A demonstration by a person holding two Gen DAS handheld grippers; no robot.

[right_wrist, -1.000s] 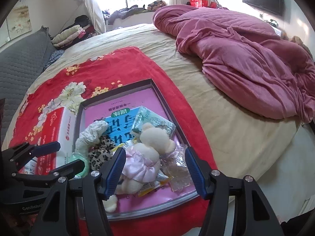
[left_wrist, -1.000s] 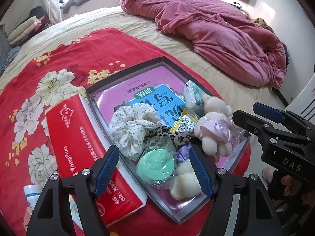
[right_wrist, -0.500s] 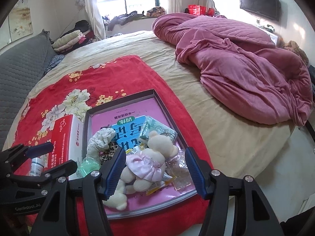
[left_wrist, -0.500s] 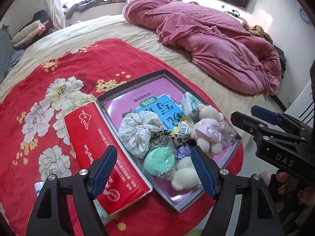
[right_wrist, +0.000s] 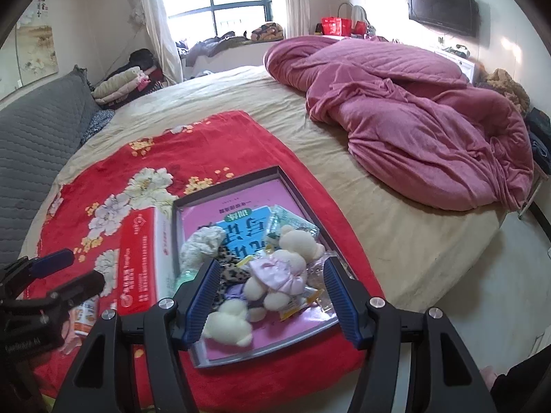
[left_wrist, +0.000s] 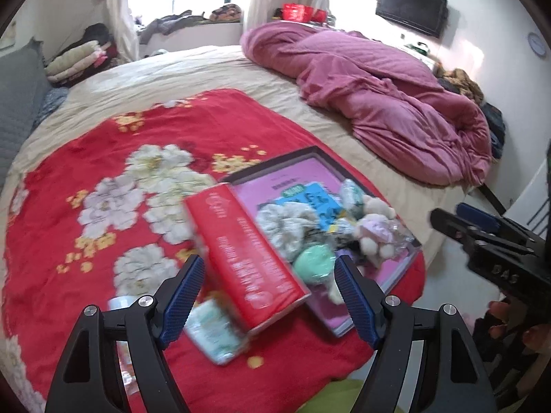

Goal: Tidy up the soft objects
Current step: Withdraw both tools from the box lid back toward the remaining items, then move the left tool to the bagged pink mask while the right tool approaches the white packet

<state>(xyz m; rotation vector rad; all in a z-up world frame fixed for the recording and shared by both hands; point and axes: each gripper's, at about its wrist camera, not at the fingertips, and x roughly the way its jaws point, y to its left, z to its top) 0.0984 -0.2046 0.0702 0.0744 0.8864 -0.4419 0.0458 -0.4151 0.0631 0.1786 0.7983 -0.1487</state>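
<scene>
Bed's red blanket (right_wrist: 193,144) holds the full tray (right_wrist: 303,203); both grippers, left (left_wrist: 267,296) and right (right_wrist: 270,297), hover empty, fingers spread — sorting looks done; next, withdraw.

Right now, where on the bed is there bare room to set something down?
Free: the red floral blanket beyond the grey tray, and the beige sheet between that tray and the crumpled pink quilt. Crowded: the tray's near half, piled with plush toys, and the red tissue pack beside it.
</scene>
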